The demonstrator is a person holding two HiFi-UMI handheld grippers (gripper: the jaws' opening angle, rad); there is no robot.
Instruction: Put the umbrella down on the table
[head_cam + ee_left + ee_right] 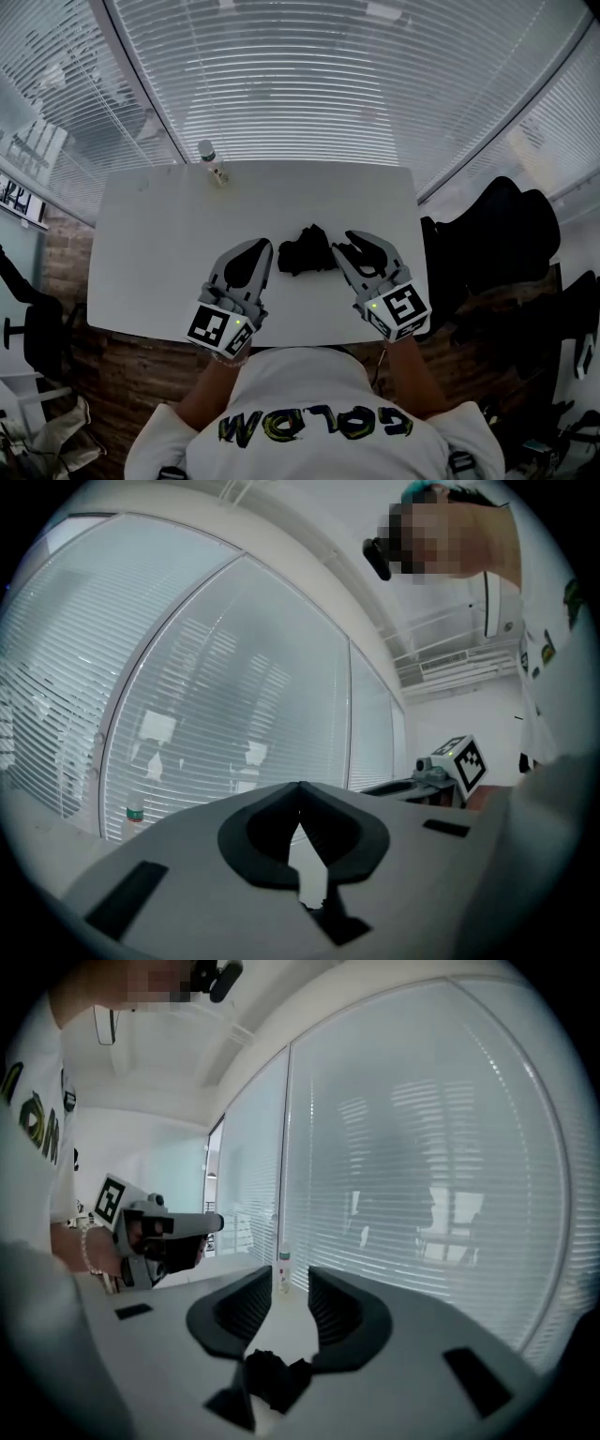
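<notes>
While the umbrella (307, 249) lies on the table (150, 244), your grippers flank it;
left gripper (261, 244) jaws together; right gripper (349, 240) jaws slightly apart, empty; bottle (212, 161) at far edge

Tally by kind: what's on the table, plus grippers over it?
Black umbrella: 1
Bottle: 1
Grippers: 2 (left gripper, right gripper)
Total: 4
</notes>
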